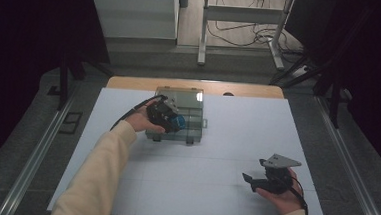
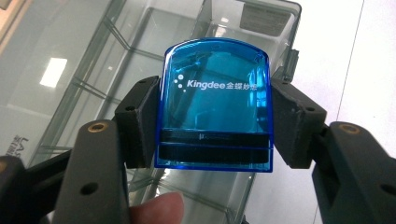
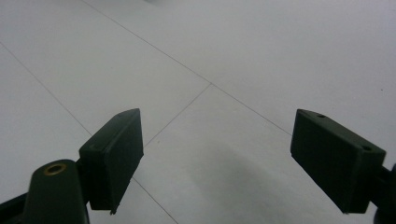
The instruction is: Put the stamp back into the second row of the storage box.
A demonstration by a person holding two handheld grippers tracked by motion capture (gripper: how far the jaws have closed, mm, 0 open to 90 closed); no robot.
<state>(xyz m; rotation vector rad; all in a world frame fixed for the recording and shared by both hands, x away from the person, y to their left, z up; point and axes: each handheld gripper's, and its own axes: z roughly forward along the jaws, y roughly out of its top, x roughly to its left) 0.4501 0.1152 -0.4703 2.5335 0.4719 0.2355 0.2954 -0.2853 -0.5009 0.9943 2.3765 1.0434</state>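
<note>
1. Nearest the lens in the left gripper view, a fingertip (image 2: 156,207) of the person's hand rests under the left gripper (image 2: 215,119), whose jaws are clamped on the flanks of a translucent blue box (image 2: 215,107) with white lettering, held square between the pads.
2. The blue box hangs over the clear compartment case (image 2: 107,60) at the far middle of the bench (image 1: 226,140); whether it touches the case cannot be told.
3. Step in hand, as judged: setting the blue box into one of the case's cells. To do it well, centre the box over a single cell, clear of the thin dividers (image 2: 84,86), and keep it level while lowering.
4. Let go only once the box bears on the cell floor; opening early risks a tilt onto a divider.
5. The right gripper (image 1: 261,179) rests low on the near right of the bench, well apart from the case, its jaws spread wide on nothing. It may be of use steadying the light case should it slide.
</note>
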